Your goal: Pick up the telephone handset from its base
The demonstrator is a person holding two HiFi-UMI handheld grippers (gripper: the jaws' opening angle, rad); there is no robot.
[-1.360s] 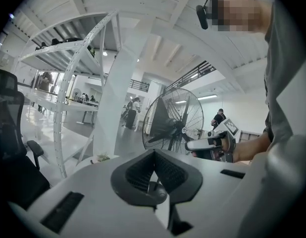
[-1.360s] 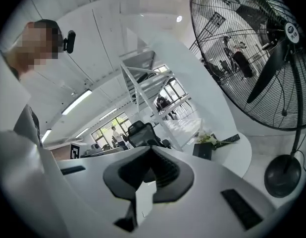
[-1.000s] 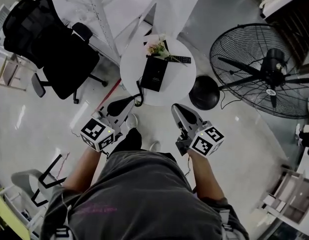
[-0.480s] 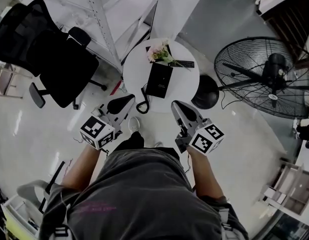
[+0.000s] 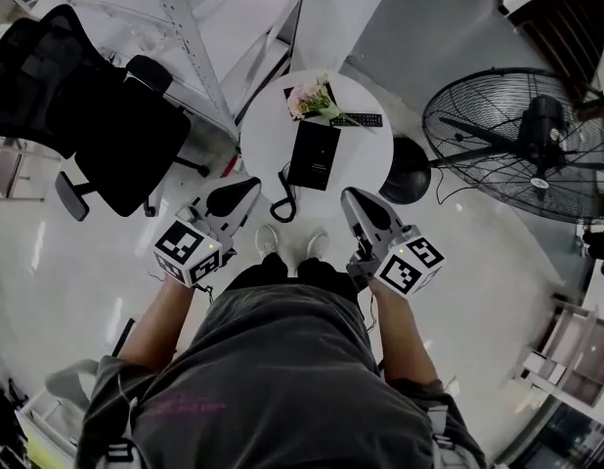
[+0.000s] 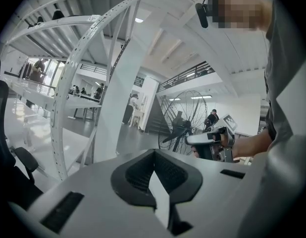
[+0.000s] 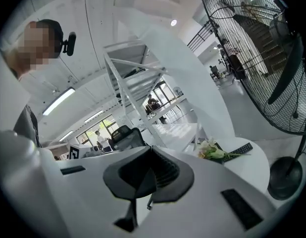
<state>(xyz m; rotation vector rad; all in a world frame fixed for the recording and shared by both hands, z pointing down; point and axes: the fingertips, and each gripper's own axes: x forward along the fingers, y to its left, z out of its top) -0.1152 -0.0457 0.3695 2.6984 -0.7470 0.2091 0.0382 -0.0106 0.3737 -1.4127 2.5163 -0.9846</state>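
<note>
The telephone handset (image 5: 299, 156) lay untouched on its base at the round table's (image 5: 366, 162) centre; the left gripper (image 5: 250, 187) and right gripper (image 5: 350, 196), jaws pressed together and empty, hung short of its near edge; reaching, gripping and lifting were all left to do.

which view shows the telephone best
The head view: the black telephone lies whole on the round white table. The right gripper view shows only the table's flowers and remote; the left gripper view shows none of it.

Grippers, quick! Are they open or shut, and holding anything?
Left gripper: shut, holding nothing.
Right gripper: shut, holding nothing.
</note>
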